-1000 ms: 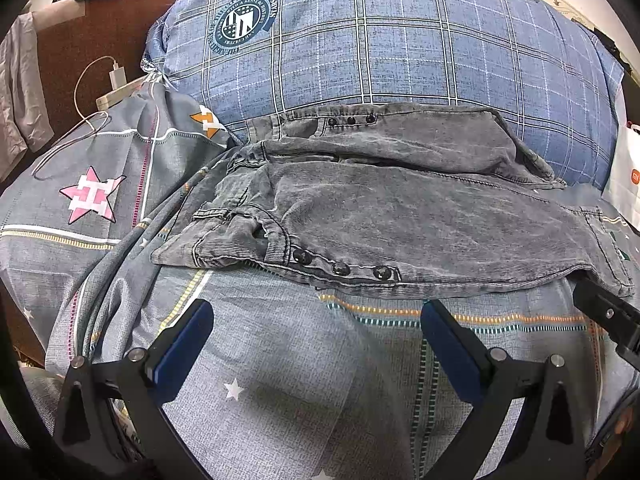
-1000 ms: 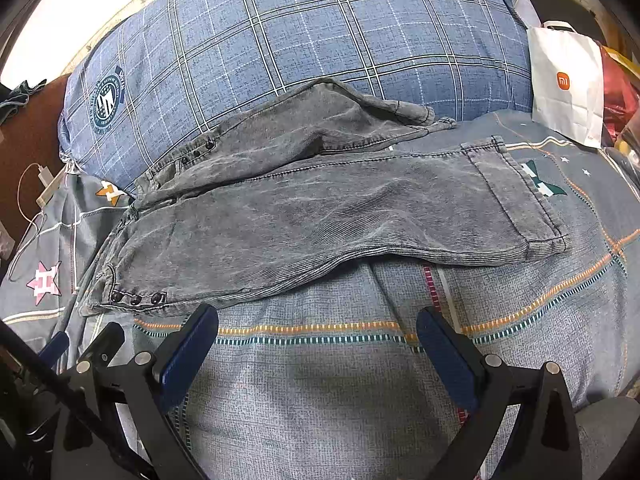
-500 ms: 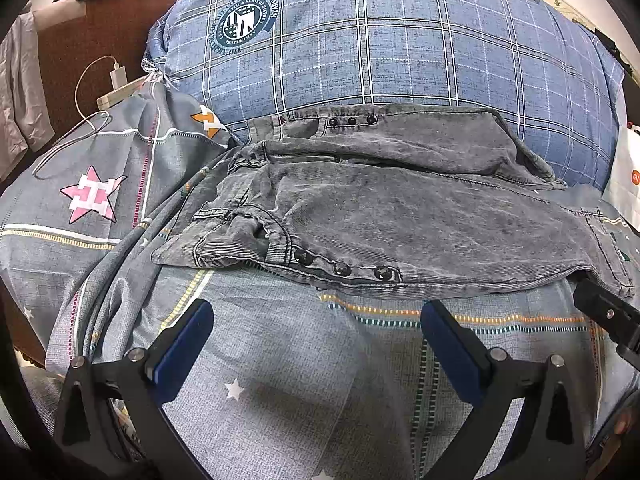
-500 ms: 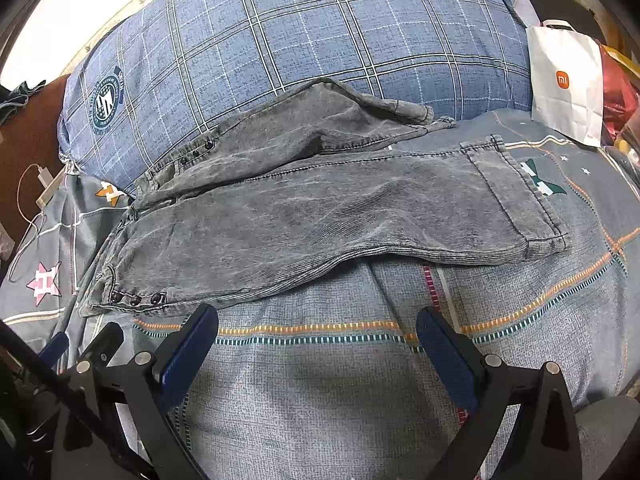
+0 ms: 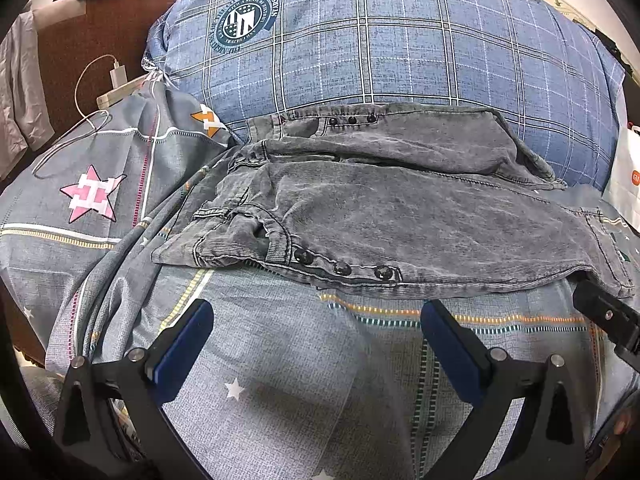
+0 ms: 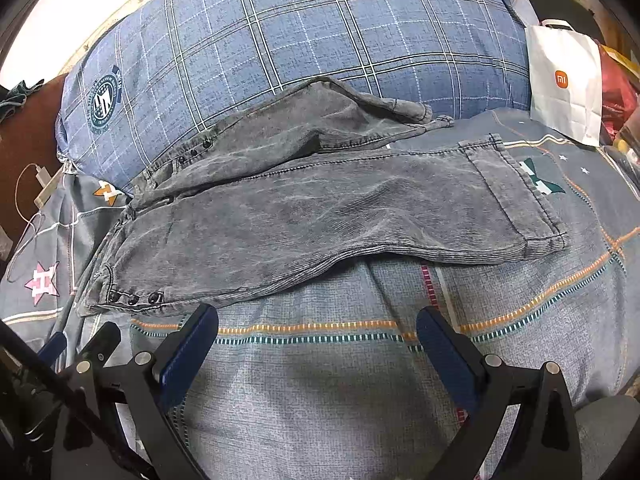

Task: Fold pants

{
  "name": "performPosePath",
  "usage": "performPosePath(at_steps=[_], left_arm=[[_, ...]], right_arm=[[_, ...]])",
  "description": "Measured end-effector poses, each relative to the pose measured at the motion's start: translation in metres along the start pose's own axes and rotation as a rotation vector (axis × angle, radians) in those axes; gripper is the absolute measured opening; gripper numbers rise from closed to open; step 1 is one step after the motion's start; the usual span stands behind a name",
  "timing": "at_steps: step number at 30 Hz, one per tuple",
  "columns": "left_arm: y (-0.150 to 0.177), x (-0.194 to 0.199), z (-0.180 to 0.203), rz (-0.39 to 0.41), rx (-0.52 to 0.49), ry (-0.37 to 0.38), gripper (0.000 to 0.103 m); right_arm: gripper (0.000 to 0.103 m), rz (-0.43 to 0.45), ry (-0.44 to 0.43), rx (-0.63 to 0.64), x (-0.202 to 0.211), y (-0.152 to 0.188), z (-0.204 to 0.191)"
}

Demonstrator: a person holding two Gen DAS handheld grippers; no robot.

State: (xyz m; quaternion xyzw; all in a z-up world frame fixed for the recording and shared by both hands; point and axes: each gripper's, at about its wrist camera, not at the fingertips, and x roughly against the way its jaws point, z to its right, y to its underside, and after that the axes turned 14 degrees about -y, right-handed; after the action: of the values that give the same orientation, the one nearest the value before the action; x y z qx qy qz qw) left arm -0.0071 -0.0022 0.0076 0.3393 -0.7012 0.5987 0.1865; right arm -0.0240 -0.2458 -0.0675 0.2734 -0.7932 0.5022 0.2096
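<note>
Grey washed pants [image 5: 400, 216] lie flat on the bed, waistband to the left, legs running right; the far leg rests against the pillow. They also show in the right wrist view [image 6: 320, 216], the near leg's hem at the right. My left gripper [image 5: 316, 332] is open and empty, just in front of the waistband's three buttons [image 5: 340, 267]. My right gripper [image 6: 318, 336] is open and empty, just in front of the near leg's lower edge. The right gripper's finger shows at the left wrist view's right edge [image 5: 604, 316].
A big blue plaid pillow [image 5: 380, 40] lies behind the pants. The grey patterned bedsheet [image 6: 360, 400] covers the bed. A white paper bag [image 6: 564, 80] stands at the far right. A charger and cable [image 5: 116, 76] lie at the far left by a brown headboard.
</note>
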Motion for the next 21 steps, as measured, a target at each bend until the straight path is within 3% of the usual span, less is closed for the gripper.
performPosePath(at_steps=[21], left_arm=[[0.0027,-0.0032,0.0024,-0.014,-0.012,-0.001,0.103]], right_arm=[[0.100,-0.013,0.021,-0.021,0.0006,-0.0019,0.0048]])
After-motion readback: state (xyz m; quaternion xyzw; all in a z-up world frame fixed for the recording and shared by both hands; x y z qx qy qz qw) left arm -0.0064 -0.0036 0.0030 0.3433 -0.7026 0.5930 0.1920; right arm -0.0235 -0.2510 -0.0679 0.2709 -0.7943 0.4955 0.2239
